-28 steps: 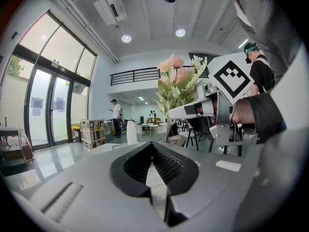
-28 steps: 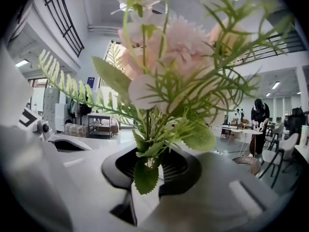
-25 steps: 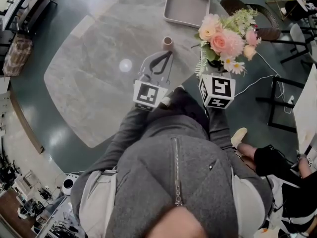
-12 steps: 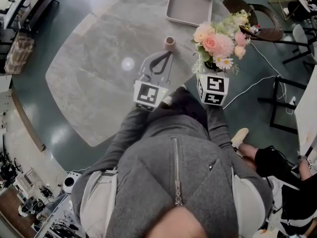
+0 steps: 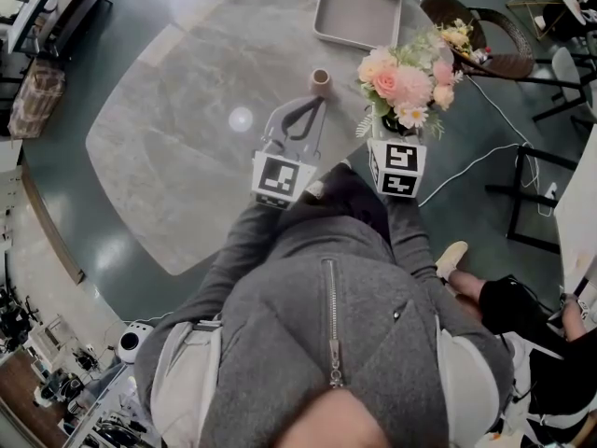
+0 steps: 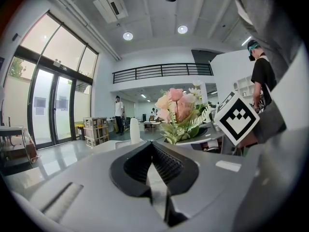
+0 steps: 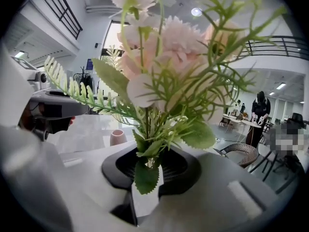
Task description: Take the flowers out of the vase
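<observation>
My right gripper (image 5: 391, 131) is shut on the green stems of a bouquet (image 5: 403, 73) of pink, peach and white flowers. It holds the bouquet upright over the table's right edge, clear of the vase. In the right gripper view the stems (image 7: 147, 149) stand between the right gripper's (image 7: 149, 162) pads, and the blooms fill the view above. The small pink vase (image 5: 320, 82) (image 7: 117, 137) stands empty on the grey marble table (image 5: 187, 147). Just short of the vase, my left gripper (image 5: 315, 103) (image 6: 152, 146) is shut with nothing in it.
A grey tray (image 5: 359, 17) with a white bottle lies at the table's far side. To the right, off the table, are a wicker chair (image 5: 494, 35), floor cables (image 5: 466, 161) and black chair frames. A person (image 5: 522, 315) sits at lower right.
My right gripper has sunk with the bouquet, which looks smaller and a little further left. The left gripper and the vase have stayed where they were.
</observation>
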`<state>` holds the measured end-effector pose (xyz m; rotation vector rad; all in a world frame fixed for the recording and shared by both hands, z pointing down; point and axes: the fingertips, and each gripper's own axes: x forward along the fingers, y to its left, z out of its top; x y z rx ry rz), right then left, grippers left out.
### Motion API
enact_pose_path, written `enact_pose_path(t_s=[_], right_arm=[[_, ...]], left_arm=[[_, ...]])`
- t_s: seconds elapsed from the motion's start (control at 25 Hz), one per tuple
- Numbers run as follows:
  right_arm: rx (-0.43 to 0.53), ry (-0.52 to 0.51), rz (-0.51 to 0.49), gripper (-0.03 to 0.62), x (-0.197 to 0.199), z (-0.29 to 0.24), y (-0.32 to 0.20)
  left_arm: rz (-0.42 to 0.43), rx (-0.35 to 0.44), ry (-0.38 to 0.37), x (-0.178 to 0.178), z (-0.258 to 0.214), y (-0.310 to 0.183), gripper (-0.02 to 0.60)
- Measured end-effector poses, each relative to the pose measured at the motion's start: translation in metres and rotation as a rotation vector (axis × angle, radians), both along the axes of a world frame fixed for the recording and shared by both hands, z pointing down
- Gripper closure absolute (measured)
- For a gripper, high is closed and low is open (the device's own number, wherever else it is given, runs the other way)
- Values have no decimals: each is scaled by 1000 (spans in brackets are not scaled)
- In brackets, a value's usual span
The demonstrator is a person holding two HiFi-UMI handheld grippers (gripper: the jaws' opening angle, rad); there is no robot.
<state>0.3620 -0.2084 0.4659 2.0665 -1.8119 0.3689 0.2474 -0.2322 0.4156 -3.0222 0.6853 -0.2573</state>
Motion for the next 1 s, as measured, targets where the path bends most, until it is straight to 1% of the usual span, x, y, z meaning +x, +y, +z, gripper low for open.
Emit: enact_pose_path(t_s=[0.08,0.24,0.56,0.8,1.0], right_arm=[[10,-4,2,514,-1,-3,-1],[-1,-15,3,514,0,-1,0],[2,-12,2,514,0,1,3],[-4,-19,4,514,-2,0,2],[-7,-20,-2,514,-1,2,1]], left_arm=[[1,-15,6,0,0,1,574],[8,2,-11,0,-2,1,572],[4,1,-19,1,2,4,574],[14,8,0,1,-1,4,572],[23,6,-12,3,2,4,572]])
